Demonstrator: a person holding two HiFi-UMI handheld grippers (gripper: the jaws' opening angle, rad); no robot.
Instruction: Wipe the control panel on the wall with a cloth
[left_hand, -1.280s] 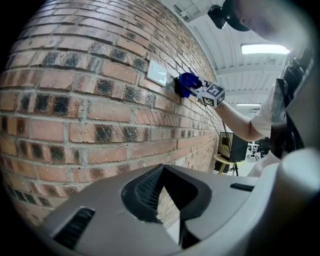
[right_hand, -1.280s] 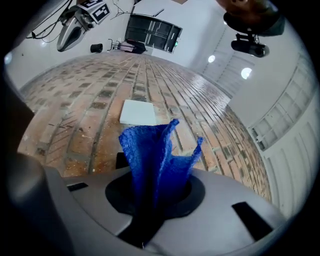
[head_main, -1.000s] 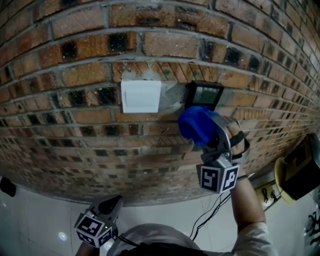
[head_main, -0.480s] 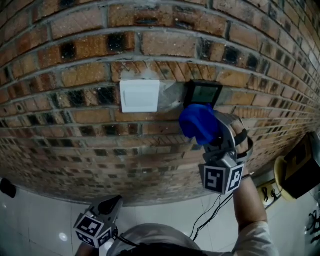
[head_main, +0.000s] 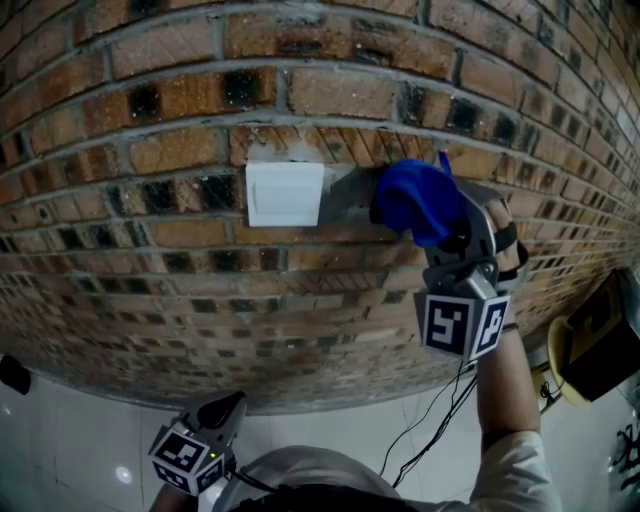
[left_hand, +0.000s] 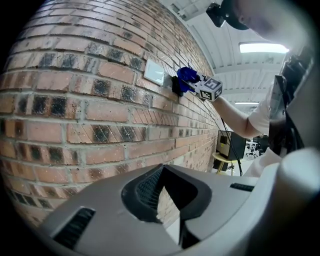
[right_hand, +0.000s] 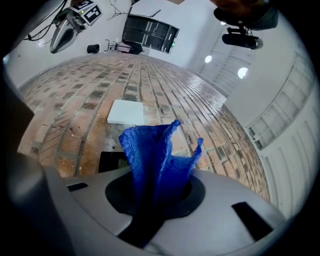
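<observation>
Down by the person's body, low in the head view, the left gripper (head_main: 227, 406) hangs over the glossy white floor (head_main: 70, 430), well apart from the work. Its own view shows the jaws drawn together with nothing between them, only bricks and a strip of floor beyond.

Higher and to the right, a bare forearm (head_main: 503, 385) reaches up to the wall, with a thin black cable (head_main: 432, 428) trailing beneath it. The right gripper (head_main: 452, 238) stands at the end of that arm, marker cube toward the camera. Its jaws are clenched on a blue cloth (head_main: 412, 200), which bunches out of them in a crumpled fold.

The cloth is pressed against the black control panel (right_hand: 112, 161) mounted on the brick wall (head_main: 150, 250). From the head view it covers nearly the whole panel. From the right gripper view a dark corner of the panel shows just left of the cloth.

Just beside the panel, to its left, sits a white switch plate (head_main: 285, 193), with a patch of grey mortar (head_main: 348, 190) between the two.

Off at the right edge, near the foot of the wall, a round yellow stool (head_main: 560, 352) carries a black box (head_main: 608, 335).
</observation>
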